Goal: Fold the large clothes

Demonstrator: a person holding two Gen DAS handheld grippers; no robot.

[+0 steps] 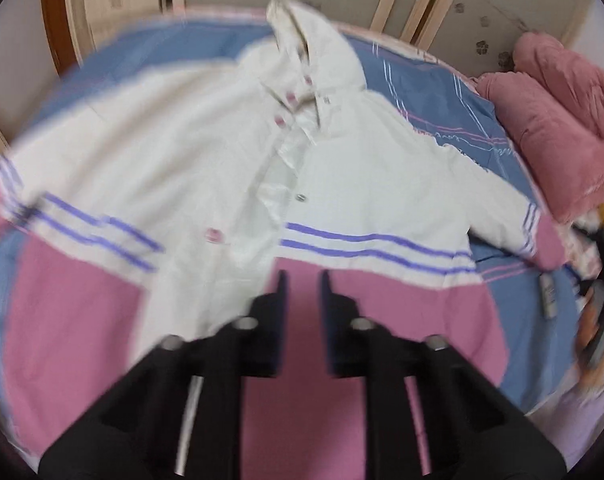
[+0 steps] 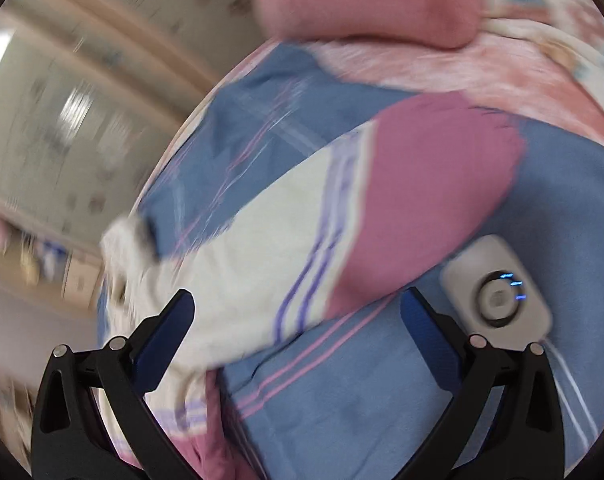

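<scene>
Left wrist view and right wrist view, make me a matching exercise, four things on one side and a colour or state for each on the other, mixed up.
Things:
1. jacket hood
2. bundled blanket
3. left tool
4. right tool

Descriptions:
A. jaws wide apart
B. cream white
C. jaws nearly together, nothing between them
D. dusty pink

Pairs: 1-B, 2-D, 3-C, 4-A
</scene>
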